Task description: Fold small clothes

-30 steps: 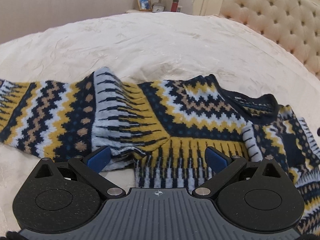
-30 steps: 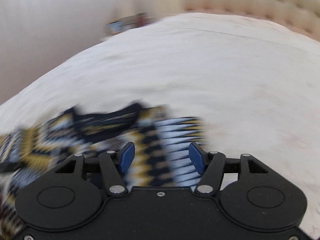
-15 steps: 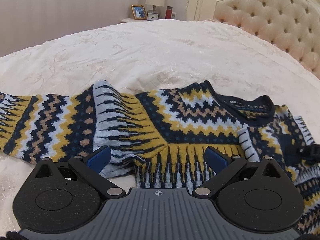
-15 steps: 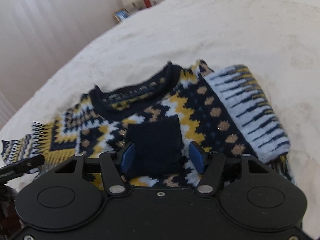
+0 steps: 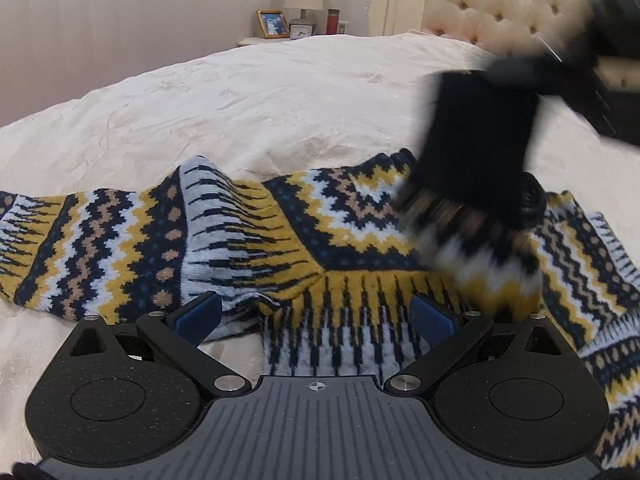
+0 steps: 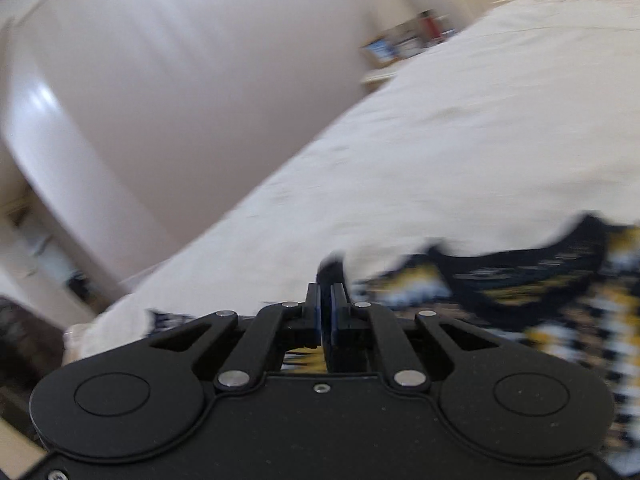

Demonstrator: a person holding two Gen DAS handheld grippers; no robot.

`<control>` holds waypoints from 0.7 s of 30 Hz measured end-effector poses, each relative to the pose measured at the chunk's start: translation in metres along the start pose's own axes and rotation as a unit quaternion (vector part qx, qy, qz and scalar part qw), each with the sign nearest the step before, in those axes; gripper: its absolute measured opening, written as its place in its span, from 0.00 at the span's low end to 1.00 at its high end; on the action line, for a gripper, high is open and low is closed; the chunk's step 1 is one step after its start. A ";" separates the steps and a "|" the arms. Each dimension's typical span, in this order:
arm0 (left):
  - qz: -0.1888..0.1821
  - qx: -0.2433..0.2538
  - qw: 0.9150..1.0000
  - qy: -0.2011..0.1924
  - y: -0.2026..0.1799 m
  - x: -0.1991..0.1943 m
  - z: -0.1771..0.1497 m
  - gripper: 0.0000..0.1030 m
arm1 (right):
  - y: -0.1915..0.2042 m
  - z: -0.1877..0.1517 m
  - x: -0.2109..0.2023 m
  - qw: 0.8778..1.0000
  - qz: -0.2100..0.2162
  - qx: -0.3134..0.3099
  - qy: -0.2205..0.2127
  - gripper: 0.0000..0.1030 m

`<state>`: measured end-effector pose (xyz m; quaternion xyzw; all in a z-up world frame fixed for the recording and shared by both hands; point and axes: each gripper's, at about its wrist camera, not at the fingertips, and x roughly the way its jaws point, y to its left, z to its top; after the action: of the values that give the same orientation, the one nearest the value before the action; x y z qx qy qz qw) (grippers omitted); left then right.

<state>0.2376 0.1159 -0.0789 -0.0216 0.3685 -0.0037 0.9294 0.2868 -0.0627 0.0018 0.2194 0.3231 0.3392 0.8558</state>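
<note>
A navy, yellow and white patterned sweater (image 5: 328, 240) lies across the white bed, its left sleeve (image 5: 80, 240) stretched out flat to the left. My left gripper (image 5: 316, 316) is open just above the sweater's lower body, holding nothing. My right gripper (image 6: 328, 312) is shut on the dark cuff of the right sleeve (image 5: 476, 148) and holds it lifted over the sweater's neck area, blurred by motion. The sweater's collar (image 6: 520, 276) shows to the right in the right wrist view.
A tufted headboard (image 5: 500, 8) stands at the back right. A nightstand (image 5: 276, 38) with a lamp, photo frame and clock is behind the bed. The white bedspread (image 5: 260, 100) stretches beyond the sweater.
My right gripper has shut on the sleeve cuff and lifted it up and leftward over the sweater. The left gripper has stayed open in place.
</note>
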 end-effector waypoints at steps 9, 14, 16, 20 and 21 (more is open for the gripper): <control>0.005 -0.012 1.000 -0.020 0.001 -0.016 -0.004 0.98 | -0.032 0.001 -0.024 0.996 -0.075 -0.031 -0.020 0.49; 0.038 -0.058 0.988 -0.138 0.010 -0.060 -0.004 0.98 | -0.120 -0.004 -0.085 0.968 -0.245 0.001 -0.048 0.49; 0.055 -0.064 0.980 -0.183 0.012 -0.073 -0.003 0.98 | -0.150 -0.008 -0.109 0.949 -0.311 0.008 -0.053 0.50; 0.018 -0.072 0.978 -0.194 0.014 -0.071 -0.002 0.98 | -0.199 -0.012 -0.135 0.921 -0.384 0.030 -0.064 0.50; 0.010 -0.060 0.983 -0.171 0.010 -0.063 -0.001 0.98 | -0.210 -0.013 -0.138 0.919 -0.388 0.039 -0.065 0.50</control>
<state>0.1913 0.1271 -0.0372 -0.0739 0.2038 0.0315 0.9757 0.2921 -0.3020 -0.0766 0.1314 0.3396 -0.0471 0.9302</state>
